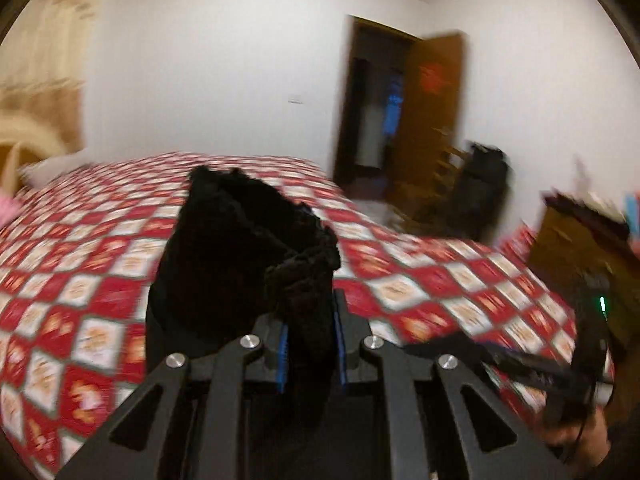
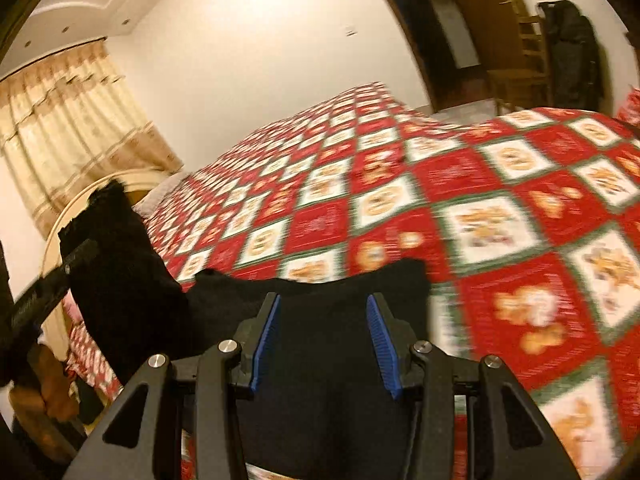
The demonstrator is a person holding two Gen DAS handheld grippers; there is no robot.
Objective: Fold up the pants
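The black pants (image 1: 240,248) are lifted above the red-and-white checked bedspread (image 1: 80,280). My left gripper (image 1: 310,344) is shut on a bunched black edge of the pants, which stands up in front of it. In the right wrist view the pants (image 2: 320,380) hang under and between the blue pads (image 2: 266,344) of my right gripper (image 2: 324,340), whose jaws stand wide apart. The left gripper with its raised cloth shows at the left of that view (image 2: 52,280). The right gripper shows at the right of the left wrist view (image 1: 560,368).
The bedspread (image 2: 480,200) covers the whole bed. Behind it is a white wall, an open brown door (image 1: 432,112), a wooden chair with a dark garment (image 1: 480,188) and a wooden cabinet (image 1: 572,240). Beige curtains (image 2: 68,128) hang by the curved headboard.
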